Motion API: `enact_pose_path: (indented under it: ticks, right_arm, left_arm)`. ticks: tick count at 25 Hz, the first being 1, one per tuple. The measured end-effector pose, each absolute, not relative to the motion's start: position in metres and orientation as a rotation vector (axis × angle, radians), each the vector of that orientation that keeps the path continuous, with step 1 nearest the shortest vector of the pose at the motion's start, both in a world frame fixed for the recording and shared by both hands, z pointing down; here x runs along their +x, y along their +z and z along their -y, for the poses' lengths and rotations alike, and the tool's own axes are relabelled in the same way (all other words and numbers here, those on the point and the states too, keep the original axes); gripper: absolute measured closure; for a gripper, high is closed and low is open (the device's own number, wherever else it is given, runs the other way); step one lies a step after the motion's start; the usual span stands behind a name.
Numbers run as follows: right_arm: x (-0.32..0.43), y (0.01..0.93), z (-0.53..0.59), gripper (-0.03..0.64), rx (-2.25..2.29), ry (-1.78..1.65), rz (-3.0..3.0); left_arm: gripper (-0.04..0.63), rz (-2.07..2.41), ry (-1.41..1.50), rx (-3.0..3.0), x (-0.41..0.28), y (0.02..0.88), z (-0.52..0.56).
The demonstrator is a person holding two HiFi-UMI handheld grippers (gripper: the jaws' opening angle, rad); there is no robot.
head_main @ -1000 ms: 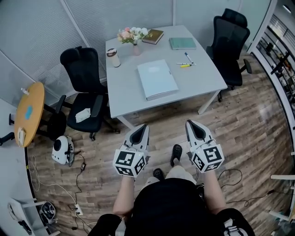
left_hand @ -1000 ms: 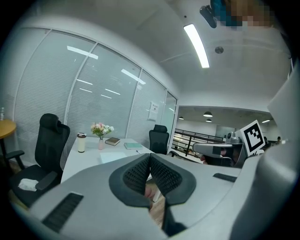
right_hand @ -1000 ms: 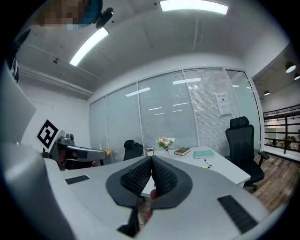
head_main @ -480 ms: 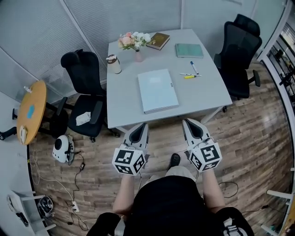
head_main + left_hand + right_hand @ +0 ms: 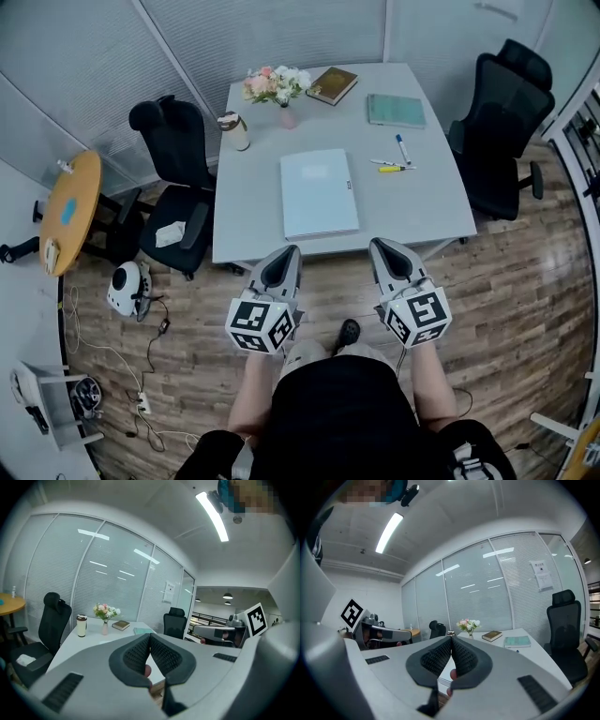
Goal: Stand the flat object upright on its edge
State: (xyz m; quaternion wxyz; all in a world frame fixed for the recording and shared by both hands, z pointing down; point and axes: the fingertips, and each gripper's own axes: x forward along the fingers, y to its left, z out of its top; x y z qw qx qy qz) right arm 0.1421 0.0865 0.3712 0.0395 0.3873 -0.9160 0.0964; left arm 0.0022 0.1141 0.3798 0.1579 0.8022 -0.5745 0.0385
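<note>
an office room with glass walls covered by pale blinds and a wood-plank floor (image 5: 525, 281). a large grey-white table (image 5: 431, 202) stands in the middle. a black office chair (image 5: 173, 155) sits at its left side, with a crumpled white piece on the seat, and a second black chair (image 5: 502, 122) at its right. a round wooden side table (image 5: 70, 211) stands well off to the left.

the flat object, a pale blue folder (image 5: 319, 192), lies flat on its broad face near the middle of the table, closer to the near edge, with its long side running away from the person. nothing touches it.

the person stands just short of the near edge of the table, holding both grippers side by side and pointing towards it. the left gripper (image 5: 289, 250) has its fingers clenched tip to tip with nothing between them. the right gripper (image 5: 378, 244) is the same, pads pressed together and empty. both tips hang at the table's near edge, near the folder but apart from it.

at the far side of the table lie a green notebook (image 5: 396, 110) and a brown book (image 5: 334, 84), with a small vase of flowers (image 5: 275, 84) beside the book. a lidded cup (image 5: 234, 131) stands near the left edge. two markers (image 5: 397, 159) lie to the right of the folder, one of them yellow. a small white device (image 5: 125, 288) and loose cables lie on the floor at the left.
</note>
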Motion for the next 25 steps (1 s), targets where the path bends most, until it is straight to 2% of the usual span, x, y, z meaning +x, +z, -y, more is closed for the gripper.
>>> enact_pose_path:
  ticks: [13, 25]
  right_arm:
    - [0.143, 0.393, -0.059, 0.600, 1.123, 0.351, 2.785]
    - [0.126, 0.393, 0.003, 0.600, 1.144, 0.350, 2.754]
  left_arm:
    - [0.574, 1.666, 0.138, 2.210, -0.002, 0.404, -0.095]
    - [0.574, 1.622, 0.148, 2.209, -0.023, 0.417, -0.034]
